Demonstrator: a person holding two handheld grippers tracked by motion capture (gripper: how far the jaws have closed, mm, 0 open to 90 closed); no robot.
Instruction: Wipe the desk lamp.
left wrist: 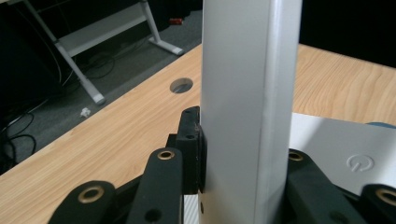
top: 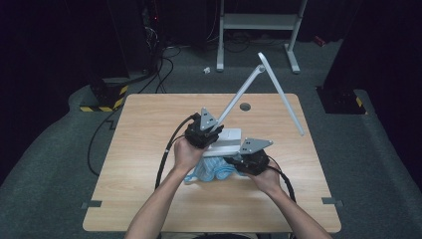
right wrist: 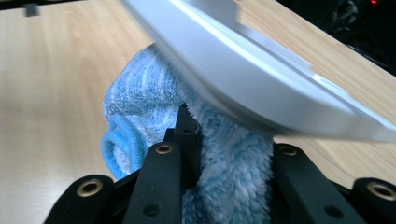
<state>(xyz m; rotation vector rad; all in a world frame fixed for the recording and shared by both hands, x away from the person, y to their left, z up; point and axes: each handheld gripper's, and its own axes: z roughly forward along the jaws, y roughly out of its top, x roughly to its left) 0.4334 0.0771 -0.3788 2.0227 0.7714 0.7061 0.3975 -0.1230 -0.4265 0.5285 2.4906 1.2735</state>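
Note:
A white desk lamp stands near the middle of the wooden table [top: 149,149], its flat base [top: 226,142] tipped up at the near edge and its folding arm [top: 239,94] rising to the back right. My left gripper [top: 206,132] is shut on the lower part of that arm [left wrist: 247,107], which stands between its jaws; the base with a power symbol [left wrist: 336,149] lies just behind. My right gripper [top: 239,162] is shut on a fluffy blue cloth [top: 211,172], bunched under the front of the base. Close up, the cloth [right wrist: 233,158] sits between the jaws under the base's rim [right wrist: 261,88].
A round cable hole [top: 245,106] sits in the table behind the lamp. A white metal frame [top: 259,22] stands on the floor beyond the table. Black cables trail off the left side. Bare wood lies left, right and in front of the hands.

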